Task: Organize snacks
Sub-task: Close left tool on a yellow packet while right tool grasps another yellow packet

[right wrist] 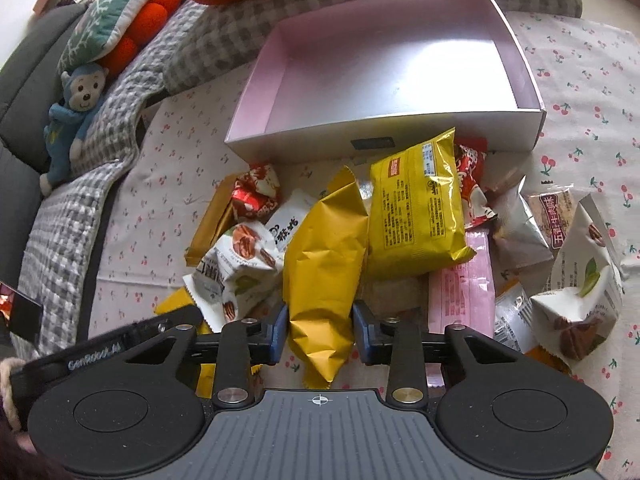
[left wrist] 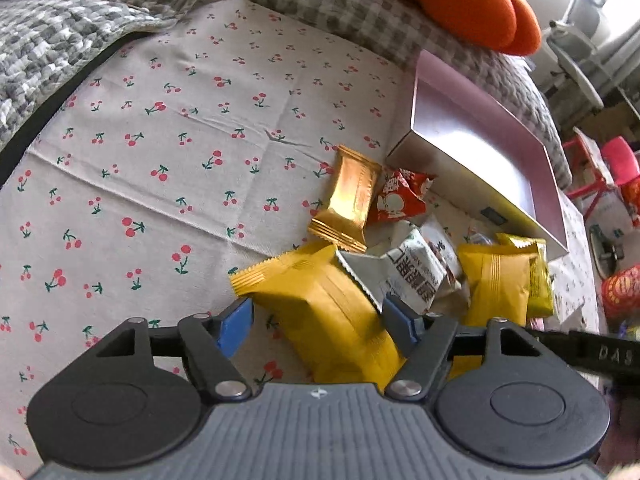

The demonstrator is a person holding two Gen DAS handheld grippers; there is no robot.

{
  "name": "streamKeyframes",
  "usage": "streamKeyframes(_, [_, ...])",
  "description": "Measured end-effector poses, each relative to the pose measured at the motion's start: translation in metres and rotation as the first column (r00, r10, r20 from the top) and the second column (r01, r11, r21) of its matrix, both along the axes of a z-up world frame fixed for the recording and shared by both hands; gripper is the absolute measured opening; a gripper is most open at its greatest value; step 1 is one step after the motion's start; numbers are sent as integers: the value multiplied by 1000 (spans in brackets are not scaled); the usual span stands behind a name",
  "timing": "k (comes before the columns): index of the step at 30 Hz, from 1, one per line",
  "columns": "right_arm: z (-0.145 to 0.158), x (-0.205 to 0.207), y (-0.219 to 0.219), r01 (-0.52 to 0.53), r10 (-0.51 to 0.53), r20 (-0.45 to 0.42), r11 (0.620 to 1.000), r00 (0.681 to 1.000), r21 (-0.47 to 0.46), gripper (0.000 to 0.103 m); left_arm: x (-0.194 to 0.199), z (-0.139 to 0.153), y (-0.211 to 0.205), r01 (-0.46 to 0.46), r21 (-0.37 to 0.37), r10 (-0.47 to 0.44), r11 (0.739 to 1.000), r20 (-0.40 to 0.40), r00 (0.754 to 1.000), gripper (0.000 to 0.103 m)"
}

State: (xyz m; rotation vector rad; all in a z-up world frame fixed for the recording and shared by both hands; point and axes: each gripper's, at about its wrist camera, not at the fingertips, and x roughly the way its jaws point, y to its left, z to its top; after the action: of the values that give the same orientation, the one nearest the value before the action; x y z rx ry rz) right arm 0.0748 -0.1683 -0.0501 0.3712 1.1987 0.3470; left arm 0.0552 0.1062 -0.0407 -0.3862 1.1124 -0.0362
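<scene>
Between the blue pads of the right gripper (right wrist: 319,326), pinching a yellow packet (right wrist: 324,268) over the pile before the empty pink box (right wrist: 384,128); left gripper (left wrist: 318,322) spread around another yellow packet (left wrist: 320,312). Best lifted clear, then released low inside.

Pink packet (right wrist: 464,280) half-buried under pile; orange plush (left wrist: 460,0) cut by edge
</scene>
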Motion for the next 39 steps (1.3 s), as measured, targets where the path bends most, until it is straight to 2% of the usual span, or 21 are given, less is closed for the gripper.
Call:
streamKeyframes(4, [-3,0,1,3,-3,-9,1000,1000,0,33,5,-6,-8,6,12,-6,1000,-14,1000,66])
streamKeyframes(10, [-5,0,-1,9,-9,-8,1000,1000,17,33,5,-8,-11,56,19,-56,998,-20,998,49])
streamKeyframes(14, [-4,-1,-5,6,-5,-29,999,1000,35,33,5,-5,-3,112,6,-111,994,-26,993,42])
streamKeyframes(19, [-6,-2,-6,3,-1,-40,998,999,61,37,2,0,-6,174,62,-173,983,-19,985,46])
streamKeyframes(22, [-9,0,-7,11,-7,-46,996,999,85,42,-1,5,-5,181,53,-181,982,-15,983,54])
streamKeyframes(26, [-13,2,-8,37,-32,-49,992,998,117,44,-2,3,-4,186,59,-184,981,-38,982,58])
streamKeyframes(29, [-16,4,-9,51,-45,-50,990,998,131,44,-2,-4,-2,178,41,-175,983,-63,983,57])
streamKeyframes(32, [-19,4,-8,61,-55,-49,990,997,124,42,-4,-6,0,160,1,-159,987,-68,985,48])
streamKeyframes(34, [-19,3,-7,63,-58,-41,991,997,116,36,-5,-3,1,152,12,-151,988,-59,987,43])
streamKeyframes(39, [-11,1,-6,41,-39,-18,991,999,125,33,-8,4,6,146,5,-146,989,-35,989,41])
